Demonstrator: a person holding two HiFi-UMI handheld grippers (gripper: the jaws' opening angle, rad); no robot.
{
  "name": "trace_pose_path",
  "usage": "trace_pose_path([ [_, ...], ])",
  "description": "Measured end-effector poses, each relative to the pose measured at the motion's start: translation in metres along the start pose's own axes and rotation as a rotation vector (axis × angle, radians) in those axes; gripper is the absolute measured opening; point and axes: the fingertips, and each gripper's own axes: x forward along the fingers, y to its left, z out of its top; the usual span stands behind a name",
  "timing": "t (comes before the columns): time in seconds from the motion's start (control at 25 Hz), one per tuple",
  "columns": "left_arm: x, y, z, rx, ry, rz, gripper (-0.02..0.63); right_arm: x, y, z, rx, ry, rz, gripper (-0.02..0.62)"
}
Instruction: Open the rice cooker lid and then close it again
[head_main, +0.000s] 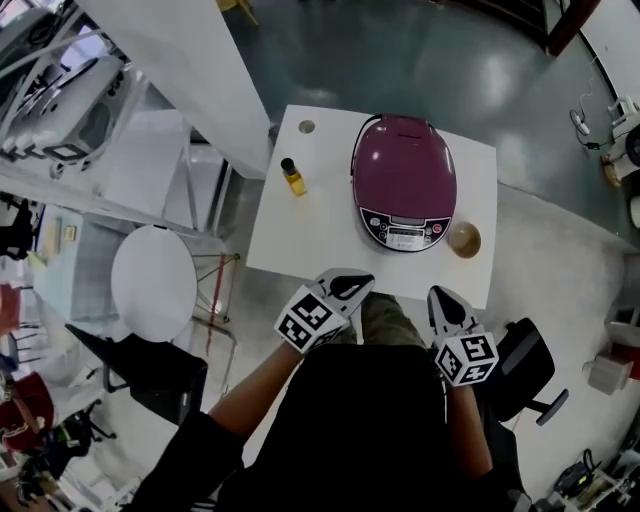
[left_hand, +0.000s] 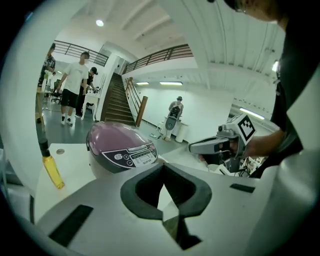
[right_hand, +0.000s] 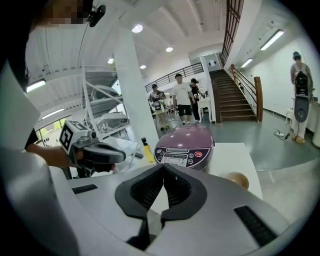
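Observation:
A purple rice cooker (head_main: 404, 178) with a grey control panel stands on the white table (head_main: 320, 225), its lid down. It also shows in the left gripper view as the rice cooker (left_hand: 120, 147) and in the right gripper view as the rice cooker (right_hand: 184, 145). My left gripper (head_main: 362, 279) is shut and empty, hovering at the table's near edge, short of the cooker. My right gripper (head_main: 441, 293) is shut and empty too, at the near edge below the cooker's right side. Neither touches the cooker.
A small bottle of yellow liquid (head_main: 293, 177) stands left of the cooker. A brown bowl (head_main: 464, 239) sits at the cooker's right front. A round white stool (head_main: 153, 282) and a black chair (head_main: 150, 370) are left of me. People stand in the background (left_hand: 74, 85).

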Motion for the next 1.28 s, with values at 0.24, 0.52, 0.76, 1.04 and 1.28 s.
trace_pose_path([
  [0.24, -0.009, -0.041, -0.039, 0.028, -0.029, 0.064, 0.003, -0.015, 0.02, -0.03, -0.052, 0.043, 0.039, 0.0],
  [0.52, -0.01, -0.091, -0.042, 0.057, -0.088, 0.08, 0.003, -0.034, 0.023, -0.028, -0.098, -0.012, 0.089, 0.0],
  [0.76, -0.014, -0.136, -0.034, 0.041, -0.173, 0.162, 0.003, -0.088, 0.005, -0.035, -0.107, -0.068, 0.092, 0.0],
  [1.04, -0.013, -0.193, -0.031, 0.042, -0.236, 0.251, 0.003, -0.165, -0.029, -0.049, -0.101, -0.135, 0.035, 0.0],
  [1.28, -0.028, -0.232, -0.049, 0.068, -0.277, 0.343, 0.003, -0.22, -0.045, -0.075, -0.075, -0.207, 0.016, 0.0],
])
